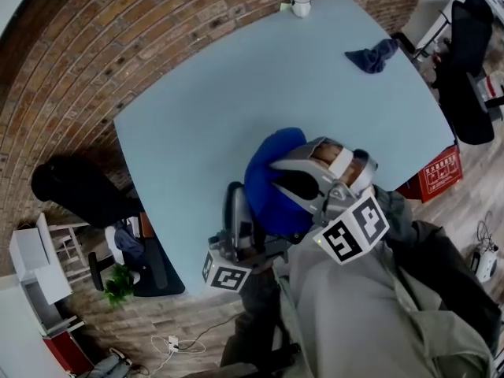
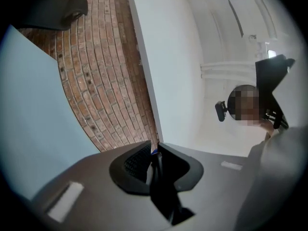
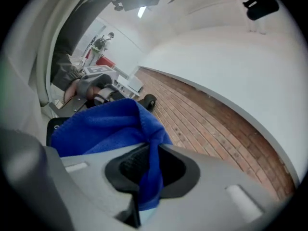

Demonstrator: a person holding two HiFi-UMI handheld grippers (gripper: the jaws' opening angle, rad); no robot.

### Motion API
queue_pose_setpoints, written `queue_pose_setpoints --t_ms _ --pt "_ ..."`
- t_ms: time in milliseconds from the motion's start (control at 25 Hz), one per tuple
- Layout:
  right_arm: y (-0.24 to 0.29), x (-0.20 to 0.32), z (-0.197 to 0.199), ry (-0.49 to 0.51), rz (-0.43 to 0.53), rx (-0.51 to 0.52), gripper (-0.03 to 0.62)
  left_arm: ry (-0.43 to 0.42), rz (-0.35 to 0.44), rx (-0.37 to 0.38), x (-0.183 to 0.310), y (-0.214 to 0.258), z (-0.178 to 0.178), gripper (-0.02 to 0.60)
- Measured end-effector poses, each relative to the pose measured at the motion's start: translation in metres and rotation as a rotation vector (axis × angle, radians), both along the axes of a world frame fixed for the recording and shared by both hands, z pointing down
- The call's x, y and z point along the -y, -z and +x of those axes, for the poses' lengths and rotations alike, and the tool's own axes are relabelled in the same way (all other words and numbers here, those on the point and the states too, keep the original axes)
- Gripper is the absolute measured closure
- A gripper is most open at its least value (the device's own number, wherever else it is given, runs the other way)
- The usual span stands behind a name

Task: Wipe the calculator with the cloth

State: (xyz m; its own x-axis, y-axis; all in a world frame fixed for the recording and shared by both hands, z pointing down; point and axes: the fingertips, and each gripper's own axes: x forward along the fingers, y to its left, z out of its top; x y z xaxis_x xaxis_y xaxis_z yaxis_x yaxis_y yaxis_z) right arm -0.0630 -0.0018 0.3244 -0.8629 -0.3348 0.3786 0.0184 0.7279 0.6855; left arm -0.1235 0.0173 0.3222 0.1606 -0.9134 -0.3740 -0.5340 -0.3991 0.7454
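Now — right gripper [image 3: 147, 177] clamps cloth [image 3: 106, 124] | left gripper [image 2: 156, 170] pinches calculator [image 2: 163, 191], edge-on along jaws.

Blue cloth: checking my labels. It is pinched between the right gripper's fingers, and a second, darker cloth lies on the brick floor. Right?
Not quite. The darker cloth lies on the light blue table, not the floor; the head view shows it. The blue cloth is indeed pinched between the fingers of the right gripper.
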Motion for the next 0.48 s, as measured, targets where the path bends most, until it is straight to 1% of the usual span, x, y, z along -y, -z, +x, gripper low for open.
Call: queue_pose_setpoints --t_ms 40,120,200,280,320,360,400,480 --pt "0.000 -0.009 -0.005 0.023 0.003 -0.008 0.542 0.015 0.000 -0.009 0.000 0.000 -0.003 0.540" --pt "-0.003 -0.044 -0.013 0.129 -0.011 -0.030 0.542 0.050 -0.014 -0.007 -0.003 -0.003 -0.012 0.539" --pt "-0.008 -0.086 -0.011 0.253 -0.057 -0.046 0.542 0.087 -0.013 -0.006 -0.007 -0.006 -0.022 0.540" --pt "-0.012 -0.111 0.000 0.331 -0.116 -0.059 0.542 0.111 0.010 -0.023 -0.011 -0.006 -0.032 0.540" --pt "-0.014 -0.113 0.007 0.338 -0.142 -0.064 0.542 0.122 0.017 -0.029 -0.013 -0.005 -0.036 0.540" --pt "-0.016 -0.107 0.015 0.321 -0.163 -0.067 0.542 0.132 0.021 -0.029 -0.014 -0.004 -0.040 0.540" --pt "-0.018 -0.093 0.022 0.280 -0.178 -0.068 0.542 0.140 0.023 -0.028 -0.014 -0.003 -0.043 0.540" --pt "-0.022 -0.057 0.036 0.158 -0.177 -0.070 0.542 0.152 0.024 -0.041 -0.013 0.000 -0.046 0.540"
